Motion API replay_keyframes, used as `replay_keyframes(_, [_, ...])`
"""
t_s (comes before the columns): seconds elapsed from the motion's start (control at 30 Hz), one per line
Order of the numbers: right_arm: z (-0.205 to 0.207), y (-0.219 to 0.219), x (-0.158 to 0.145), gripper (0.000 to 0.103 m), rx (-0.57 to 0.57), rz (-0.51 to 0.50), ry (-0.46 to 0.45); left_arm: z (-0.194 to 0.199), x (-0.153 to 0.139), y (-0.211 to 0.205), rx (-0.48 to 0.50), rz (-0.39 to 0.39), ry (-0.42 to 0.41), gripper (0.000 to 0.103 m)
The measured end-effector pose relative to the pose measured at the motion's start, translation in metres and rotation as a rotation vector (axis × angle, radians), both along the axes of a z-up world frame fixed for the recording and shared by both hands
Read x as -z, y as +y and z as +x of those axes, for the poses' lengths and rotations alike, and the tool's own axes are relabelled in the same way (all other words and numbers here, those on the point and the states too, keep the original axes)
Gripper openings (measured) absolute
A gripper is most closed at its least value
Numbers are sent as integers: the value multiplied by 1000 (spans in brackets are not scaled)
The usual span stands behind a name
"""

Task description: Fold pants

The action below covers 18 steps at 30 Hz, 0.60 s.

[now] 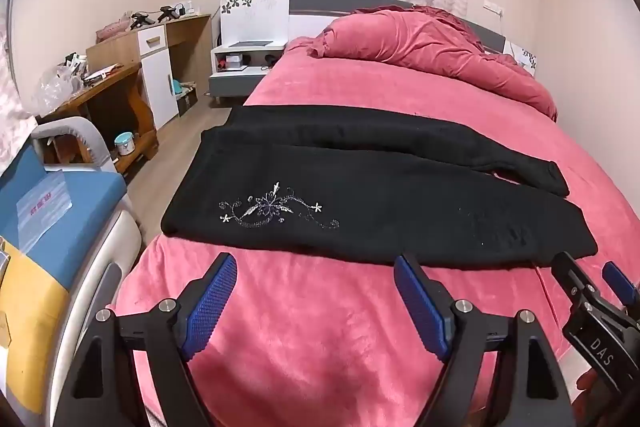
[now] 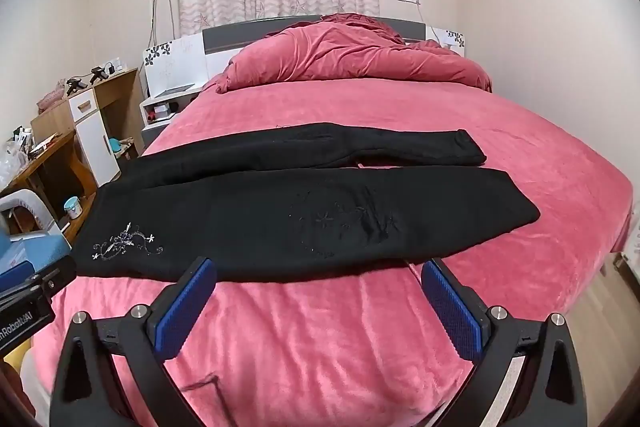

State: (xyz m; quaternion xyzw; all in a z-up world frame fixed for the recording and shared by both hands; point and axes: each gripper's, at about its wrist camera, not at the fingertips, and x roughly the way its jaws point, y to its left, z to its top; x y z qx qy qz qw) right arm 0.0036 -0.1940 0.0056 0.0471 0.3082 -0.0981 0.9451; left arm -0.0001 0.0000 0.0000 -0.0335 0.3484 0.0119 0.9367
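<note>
Black pants (image 1: pixel 360 195) (image 2: pixel 304 211) with silver flower embroidery lie flat across a pink bed (image 1: pixel 304 327) (image 2: pixel 312 339), waist at the left, both legs stretched to the right. My left gripper (image 1: pixel 316 265) hovers open just short of the near edge of the pants, below the embroidery, with nothing between its blue pads. My right gripper (image 2: pixel 320 269) is open too, its fingertips at the near edge of the front leg, holding nothing. The right gripper's tip (image 1: pixel 592 275) shows at the right in the left wrist view.
A bunched pink duvet (image 1: pixel 432 43) (image 2: pixel 352 55) lies at the head of the bed. Left of the bed stand a white bedside unit (image 1: pixel 248 59), a wooden desk (image 1: pixel 120 83) with clutter, and a blue and yellow cushioned seat (image 1: pixel 44 227). Wooden floor runs along the left side.
</note>
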Motion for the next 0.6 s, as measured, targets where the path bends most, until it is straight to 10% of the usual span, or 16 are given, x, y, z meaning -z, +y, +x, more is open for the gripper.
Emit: replay_keyframes(0.6, [0, 0, 3, 103, 5, 18, 14, 3, 9, -2, 3, 8, 29, 83])
